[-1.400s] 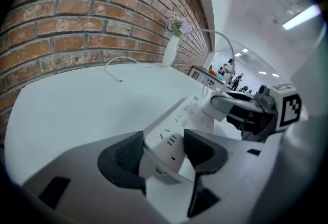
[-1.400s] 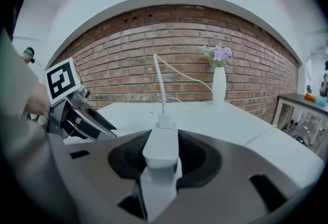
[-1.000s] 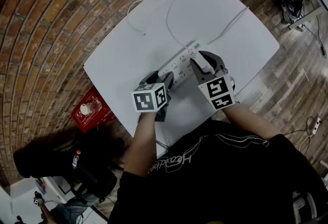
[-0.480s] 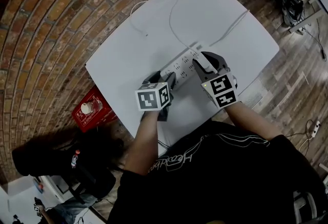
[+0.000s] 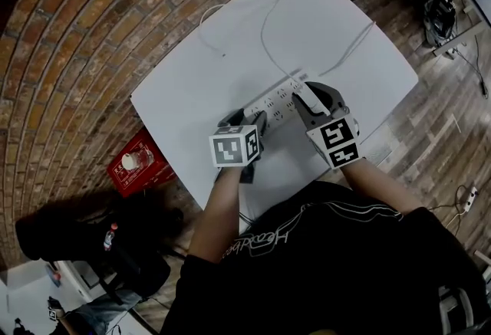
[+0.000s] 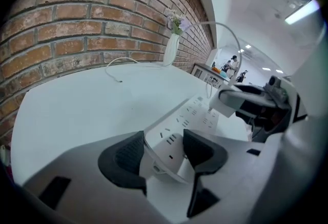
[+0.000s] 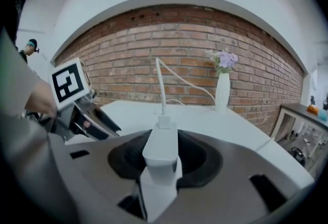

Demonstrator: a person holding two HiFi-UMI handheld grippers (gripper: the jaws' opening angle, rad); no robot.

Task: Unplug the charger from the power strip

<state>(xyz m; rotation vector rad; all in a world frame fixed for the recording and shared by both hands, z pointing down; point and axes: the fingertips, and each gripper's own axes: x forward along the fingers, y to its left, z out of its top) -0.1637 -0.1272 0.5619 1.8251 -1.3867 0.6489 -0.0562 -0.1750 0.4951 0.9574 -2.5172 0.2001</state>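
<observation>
Overhead and close gripper views share the table (image 5: 192, 88).

One power strip (image 5: 272, 102), one charger (image 7: 161, 148), one vase (image 7: 222, 94)

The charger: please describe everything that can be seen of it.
The charger is a white, boxy block that looks like smooth plastic. It lies lengthwise between the dark pads of the right gripper, which press on its two sides. A thin white cable is plugged into its far end and arcs up over the table. It is over the far end of the power strip; whether its prongs are in a socket cannot be told.
</observation>
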